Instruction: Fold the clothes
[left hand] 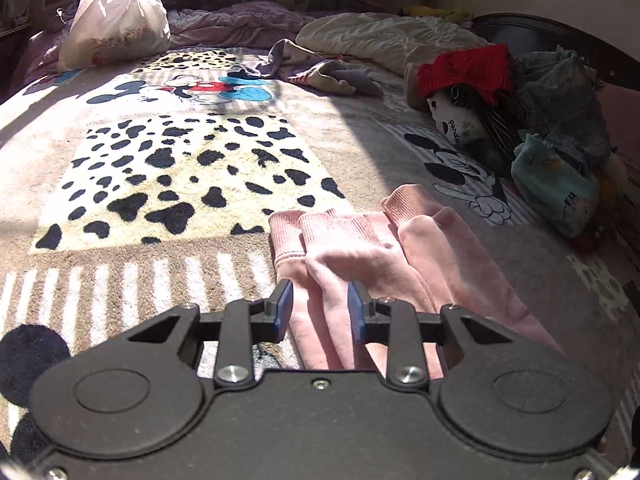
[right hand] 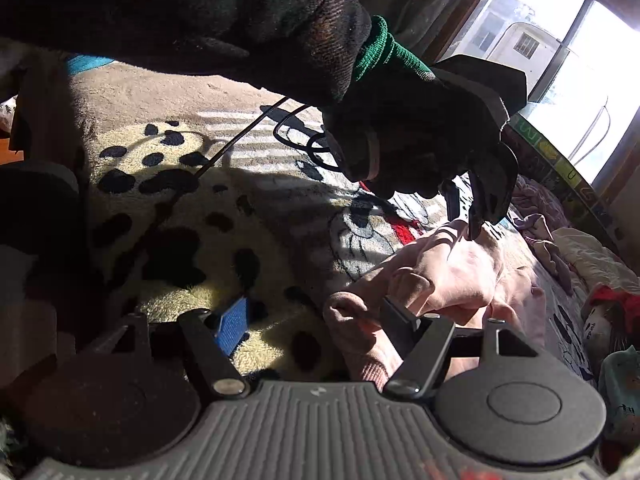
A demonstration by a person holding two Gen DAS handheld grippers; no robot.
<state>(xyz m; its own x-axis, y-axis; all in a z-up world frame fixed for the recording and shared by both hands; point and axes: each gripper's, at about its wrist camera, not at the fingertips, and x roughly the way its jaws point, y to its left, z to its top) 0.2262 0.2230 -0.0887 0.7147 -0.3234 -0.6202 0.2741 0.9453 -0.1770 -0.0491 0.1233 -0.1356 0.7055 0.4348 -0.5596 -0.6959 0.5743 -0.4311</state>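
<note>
A pink garment (left hand: 360,256) with ribbed cuffs lies bunched on the patterned blanket (left hand: 180,168), just ahead of my left gripper (left hand: 320,308). The left gripper is open, its blue pads either side of a pink fold, not clamped. In the right wrist view the same pink garment (right hand: 448,276) lies rumpled; my right gripper (right hand: 316,320) is open, wide apart, one blue pad (right hand: 230,326) over the blanket and the other finger against a pink cuff (right hand: 352,320). The gloved hand with the left gripper (right hand: 476,208) hovers over the garment's far end.
A heap of clothes (left hand: 552,128) with a red knit piece and denim lies at the right. A white plastic bag (left hand: 116,20) sits at the far left, a cream quilt (left hand: 384,36) at the back. A window (right hand: 560,52) is beyond the bed.
</note>
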